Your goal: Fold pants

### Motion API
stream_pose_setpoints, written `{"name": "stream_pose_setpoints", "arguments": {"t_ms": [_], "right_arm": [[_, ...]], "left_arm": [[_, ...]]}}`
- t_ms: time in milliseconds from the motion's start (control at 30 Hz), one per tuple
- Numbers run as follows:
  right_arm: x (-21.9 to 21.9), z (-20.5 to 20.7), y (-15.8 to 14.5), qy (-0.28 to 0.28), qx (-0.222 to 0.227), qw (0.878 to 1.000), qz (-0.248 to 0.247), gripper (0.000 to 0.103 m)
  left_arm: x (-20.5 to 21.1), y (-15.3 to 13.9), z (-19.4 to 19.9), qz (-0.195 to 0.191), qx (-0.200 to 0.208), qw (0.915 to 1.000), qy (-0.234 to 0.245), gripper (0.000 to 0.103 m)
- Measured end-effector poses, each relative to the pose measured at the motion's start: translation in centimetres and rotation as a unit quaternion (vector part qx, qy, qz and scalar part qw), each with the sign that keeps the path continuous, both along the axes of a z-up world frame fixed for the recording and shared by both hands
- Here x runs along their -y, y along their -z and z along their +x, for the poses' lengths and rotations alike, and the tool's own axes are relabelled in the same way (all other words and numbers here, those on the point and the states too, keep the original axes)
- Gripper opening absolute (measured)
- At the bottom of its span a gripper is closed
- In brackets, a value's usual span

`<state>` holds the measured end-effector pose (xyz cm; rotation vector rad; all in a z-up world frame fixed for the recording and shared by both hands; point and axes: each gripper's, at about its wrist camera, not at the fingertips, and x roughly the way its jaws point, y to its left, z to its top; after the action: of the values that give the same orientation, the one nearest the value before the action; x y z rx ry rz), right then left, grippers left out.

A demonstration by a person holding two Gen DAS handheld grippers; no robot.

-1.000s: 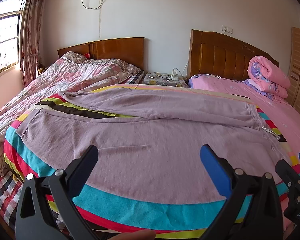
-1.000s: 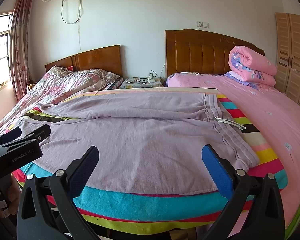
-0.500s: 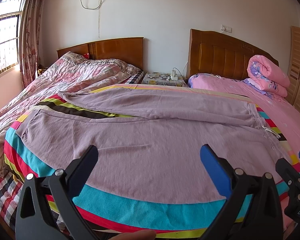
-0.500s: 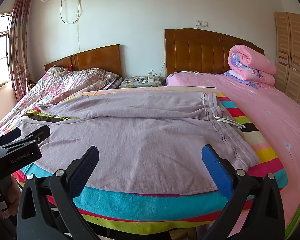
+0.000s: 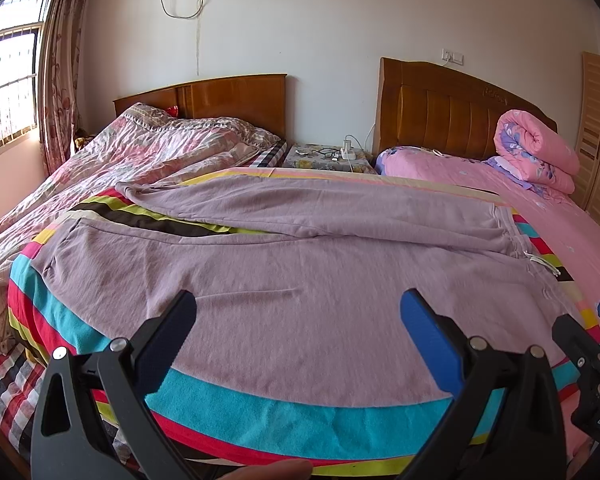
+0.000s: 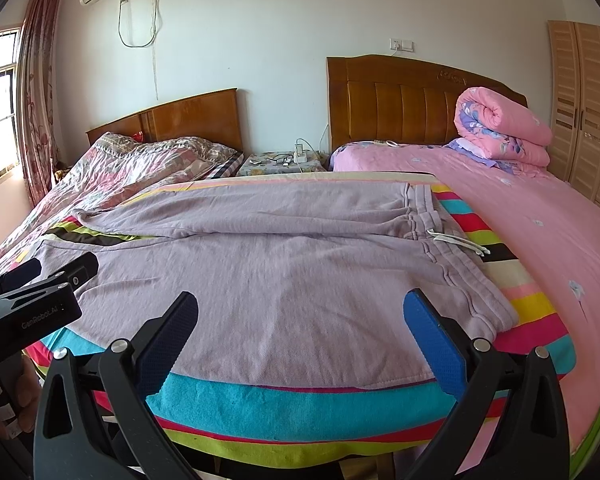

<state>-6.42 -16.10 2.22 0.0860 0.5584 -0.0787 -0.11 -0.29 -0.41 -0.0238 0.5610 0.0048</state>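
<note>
Lilac cotton pants (image 5: pixel 300 280) are lying spread across a striped blanket (image 5: pixel 300 412) on the bed, waistband to the right with its white drawstring (image 6: pixel 460 242) trailing onto the stripes, the two legs running leftward and parting into a narrow V. The left gripper (image 5: pixel 298 320) and the right gripper (image 6: pixel 300 320) are both hovering at the near edge of the bed, jaws spread wide and gripping nothing. Almost nothing is changing over the last second: both wrist views are drifting only slightly, the garment is keeping every crease it had, and the jaws are staying just as wide. The fold itself is therefore not yet begun; this appears to be the moment of lining up before a first grasp. The likely opening move is seizing the near leg's hem and the near waistband corner, then carrying that leg over the far one. Behind, a rolled pink quilt (image 6: pixel 500 128) is sitting against the headboard (image 6: pixel 400 100).
</note>
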Motion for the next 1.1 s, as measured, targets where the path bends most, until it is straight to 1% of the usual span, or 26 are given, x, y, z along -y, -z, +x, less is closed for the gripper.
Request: {"name": "stream_pose_setpoints", "arguments": {"t_ms": [833, 1000, 1067, 1100], "right_arm": [[0.2, 0.1, 0.1, 0.000, -0.001, 1.000, 0.002, 0.099], [0.4, 0.3, 0.6, -0.005, -0.005, 1.000, 0.002, 0.099], [0.7, 1.0, 1.1, -0.015, -0.013, 1.000, 0.000, 0.099], [0.9, 1.6, 1.6, -0.019, -0.019, 1.000, 0.000, 0.099]], "left_arm": [[0.1, 0.2, 0.1, 0.000, -0.001, 1.0000, 0.002, 0.102], [0.0, 0.4, 0.2, 0.003, -0.001, 1.0000, 0.005, 0.102], [0.0, 0.7, 0.5, 0.002, -0.005, 0.9999, 0.011, 0.102], [-0.2, 1.0, 1.0, -0.003, -0.019, 0.9996, 0.019, 0.102]]}}
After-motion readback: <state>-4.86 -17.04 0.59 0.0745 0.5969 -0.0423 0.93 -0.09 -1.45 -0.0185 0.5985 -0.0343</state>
